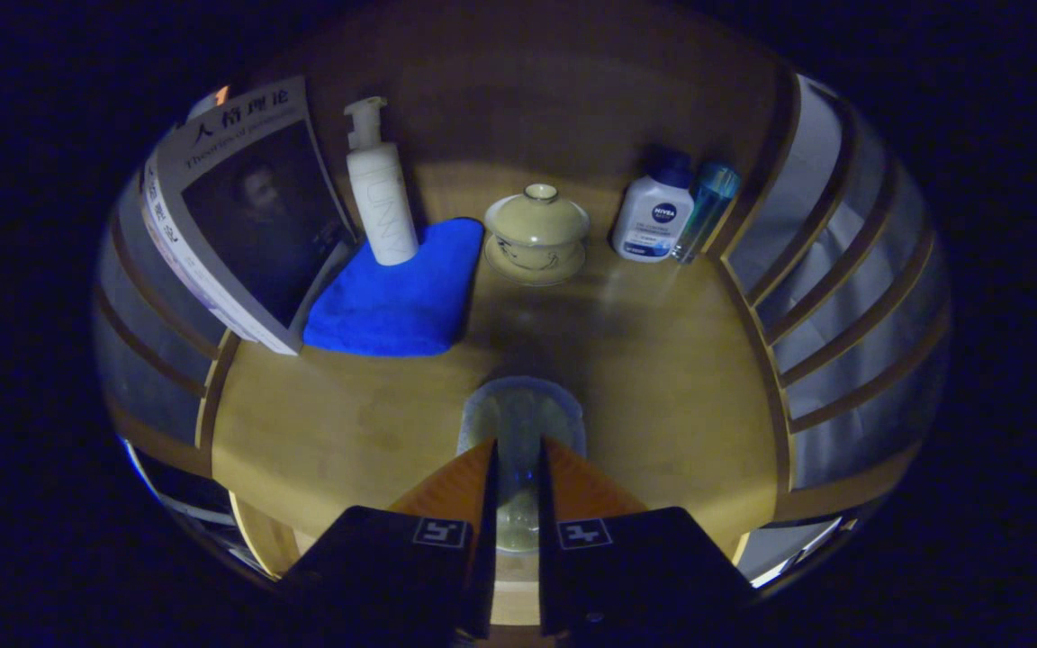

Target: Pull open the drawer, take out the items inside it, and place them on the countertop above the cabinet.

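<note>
My gripper (518,444) is shut on a clear glass cup (520,407), both fingers pressing its sides; the cup's rim reaches just past the fingertips. The cup is over the near middle of the wooden countertop (662,378); I cannot tell whether it rests on the wood. Beyond it, at the back, stand a lidded cream tea bowl on a saucer (536,229), a white pump bottle (380,193) on a folded blue cloth (397,301), a white bottle with a dark blue cap (653,216) and a slim blue see-through bottle (707,209).
A large book (244,211) leans against the left slatted side. Slatted wooden walls (843,270) close in the countertop on both sides, and a wooden back panel (536,99) rises behind the items. Bare wood lies left and right of the cup.
</note>
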